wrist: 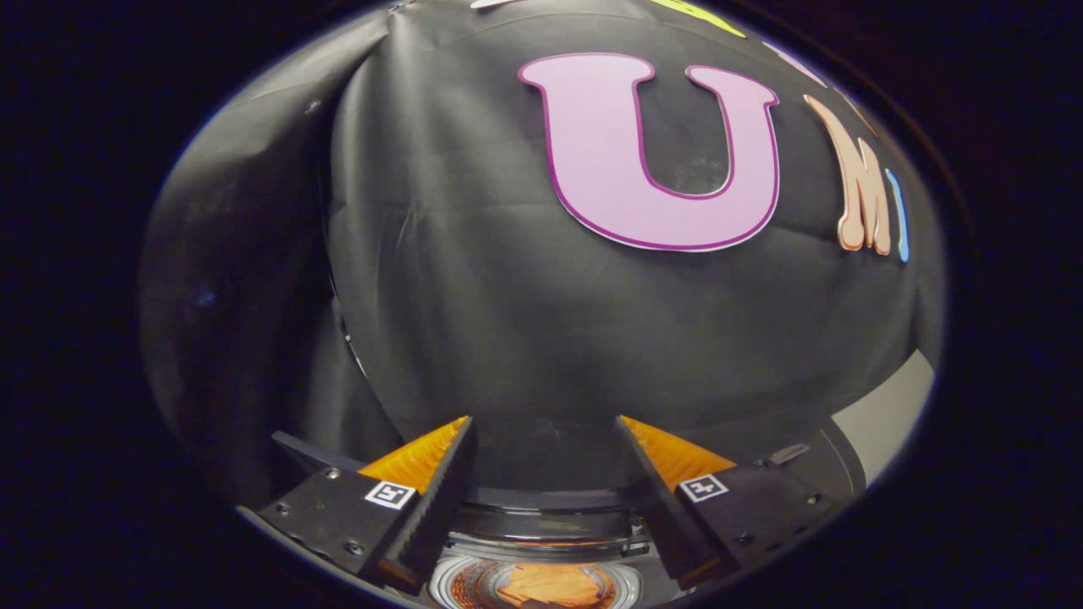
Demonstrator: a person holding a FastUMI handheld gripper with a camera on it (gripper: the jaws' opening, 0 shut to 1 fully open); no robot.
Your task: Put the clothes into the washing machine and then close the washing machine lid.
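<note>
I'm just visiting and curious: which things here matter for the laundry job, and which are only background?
Part of the job:
- washing machine, its drum open below the fingers
- orange clothes inside the drum
- gripper, fingers open, holding nothing

Just background:
- black cloth wall beyond the fingers
- pale surface beside the machine

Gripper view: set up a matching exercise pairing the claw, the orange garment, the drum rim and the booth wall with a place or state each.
1. claw
2. orange garment
3. drum rim
4. black cloth wall

A. beyond the fingers
B. open, holding nothing
C. ringing the garment
D. inside the drum, low between the fingers

Pairs: 1-B, 2-D, 3-C, 4-A.
</note>
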